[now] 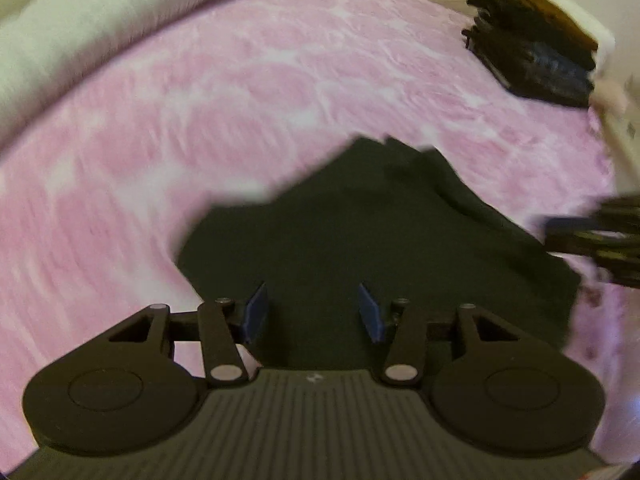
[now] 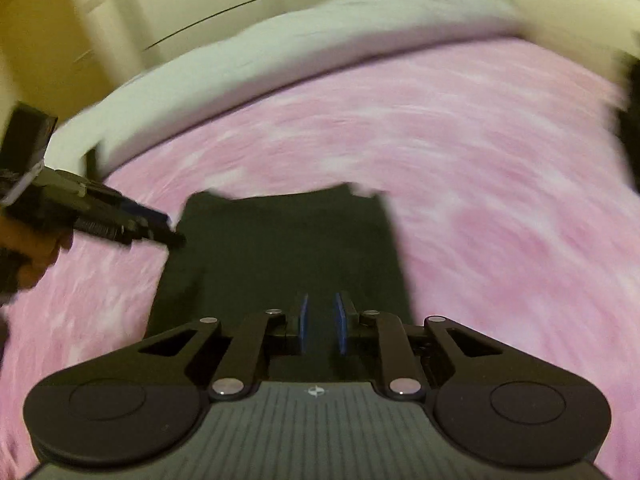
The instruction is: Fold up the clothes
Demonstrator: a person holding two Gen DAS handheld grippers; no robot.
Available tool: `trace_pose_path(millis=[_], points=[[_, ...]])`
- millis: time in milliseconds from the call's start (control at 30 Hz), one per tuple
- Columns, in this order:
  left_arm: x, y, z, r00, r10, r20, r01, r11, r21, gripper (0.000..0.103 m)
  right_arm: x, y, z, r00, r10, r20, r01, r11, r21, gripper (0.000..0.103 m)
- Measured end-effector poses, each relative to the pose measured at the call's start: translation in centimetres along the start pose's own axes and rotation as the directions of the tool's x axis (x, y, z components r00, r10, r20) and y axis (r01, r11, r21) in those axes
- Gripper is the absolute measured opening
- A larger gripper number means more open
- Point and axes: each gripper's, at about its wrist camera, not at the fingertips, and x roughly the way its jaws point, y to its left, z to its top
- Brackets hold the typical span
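A dark folded garment [image 1: 360,240] lies flat on the pink bedspread [image 1: 200,120]. In the left wrist view my left gripper [image 1: 313,312] hovers over the garment's near part, its blue pads [image 1: 256,312] well apart with nothing between them. My right gripper [image 2: 322,324] is over the same garment [image 2: 288,248]. Its blue pads [image 2: 304,324] stand a narrow gap apart, and no cloth shows in the gap. The other gripper comes into each view from the side: the left gripper's fingers [image 2: 152,224] by the garment's left corner, the right gripper's body [image 1: 592,236] at the right edge. Both views are motion-blurred.
A stack of dark folded clothes [image 1: 532,52] sits at the far right of the bed. A white duvet [image 1: 80,32] lies along the far edge, also visible as the white duvet [image 2: 280,48]. Pink bedspread [image 2: 480,160] spreads around the garment. A hand [image 2: 36,256] holds the left gripper.
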Motion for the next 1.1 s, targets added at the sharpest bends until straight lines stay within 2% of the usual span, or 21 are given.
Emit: trace_pose_path(millis=[67,133,167,233,267,300,333,433,567,667,733,800,833,867,900,967,1000,1033,1067,1100], points=[[0.9,-1.3,-2.4,1.000,-0.005,-0.027,0.005,1.000,-0.005,0.045,3.2,0.3,0.9,0.999,0.035,-0.038,-0.039,0.991,-0.127,0.019],[1.3,-1.7,-3.8,1.000,0.012,-0.027,-0.013,1.000,-0.015,0.045,6.1,-0.7,1.4,0.997,0.007,-0.077,-0.024,0.976,-0.215,0.005],[1.4,-1.7,-4.4,0.999,0.023,-0.023,-0.023,0.999,-0.025,0.046,6.5,-1.8,1.7,0.997,-0.024,-0.074,0.008,0.977,-0.212,0.000],[1.2,-1.1,-4.6,0.999,0.040,-0.015,-0.041,0.997,-0.073,0.047,7.3,-4.1,2.3,0.994,-0.089,-0.067,0.073,0.976,-0.203,0.000],[0.8,-0.6,-4.5,0.998,0.054,-0.008,-0.055,0.994,-0.096,0.046,7.1,-4.9,2.7,0.989,-0.135,-0.066,0.121,0.974,-0.192,0.003],[0.4,0.0,-4.1,0.997,0.075,0.001,-0.075,0.991,-0.115,0.045,6.8,-5.6,3.0,0.980,-0.188,-0.068,0.173,0.968,-0.181,0.019],[0.0,0.5,-3.9,0.996,0.090,0.013,-0.088,0.987,-0.136,0.045,6.3,-6.3,3.2,0.977,-0.203,-0.068,0.190,0.969,-0.159,0.019],[-0.7,2.3,-2.5,0.991,0.123,0.053,-0.112,0.977,-0.180,0.045,4.1,-5.9,3.6,0.990,-0.133,-0.047,0.125,0.981,-0.145,0.019],[1.2,4.5,0.3,0.989,0.125,0.081,-0.108,0.977,-0.183,0.045,3.3,-1.8,3.3,0.998,0.041,-0.050,-0.052,0.971,-0.231,0.019],[4.3,6.5,1.7,0.989,0.133,0.063,-0.118,0.974,-0.195,0.044,4.5,-0.3,1.4,0.993,0.073,-0.096,-0.100,0.943,-0.317,0.020],[6.1,8.1,2.3,0.988,0.142,0.052,-0.127,0.966,-0.225,0.049,5.1,0.5,0.2,0.988,0.088,-0.124,-0.129,0.921,-0.368,0.019],[7.3,8.7,2.8,0.990,0.137,0.044,-0.123,0.964,-0.234,0.054,4.5,-0.7,-0.8,0.990,0.064,-0.124,-0.107,0.918,-0.381,0.017],[7.5,8.7,3.0,0.989,0.141,0.044,-0.129,0.968,-0.217,0.055,4.2,-1.2,-1.3,0.991,0.052,-0.123,-0.097,0.917,-0.388,0.010],[7.6,8.6,3.1,0.989,0.145,0.040,-0.133,0.969,-0.207,0.055,3.9,-1.8,-1.8,0.992,0.040,-0.123,-0.086,0.915,-0.395,0.007],[7.5,8.5,3.1,0.989,0.146,0.034,-0.137,0.970,-0.203,0.055,3.6,-2.4,-2.2,0.992,0.027,-0.123,-0.074,0.914,-0.398,0.008],[7.0,8.4,3.2,0.988,0.150,0.024,-0.142,0.969,-0.201,0.054,2.8,-3.0,-2.1,0.990,-0.019,-0.142,-0.034,0.933,-0.357,0.015],[6.5,8.5,3.3,0.988,0.151,0.024,-0.143,0.967,-0.210,0.054,2.3,-3.6,-2.1,0.988,-0.035,-0.152,-0.014,0.950,-0.313,0.022],[5.9,8.5,3.2,0.987,0.156,0.026,-0.146,0.965,-0.217,0.051,1.8,-4.2,-2.0,0.985,-0.053,-0.163,0.007,0.962,-0.271,0.025],[5.2,8.5,3.1,0.986,0.163,0.032,-0.152,0.963,-0.222,0.046,1.4,-4.5,-1.9,0.982,-0.077,-0.171,0.035,0.970,-0.239,0.025],[4.4,8.3,2.9,0.985,0.170,0.039,-0.157,0.962,-0.222,0.046,0.9,-4.6,-1.8,0.980,-0.096,-0.175,0.057,0.975,-0.214,0.026]])
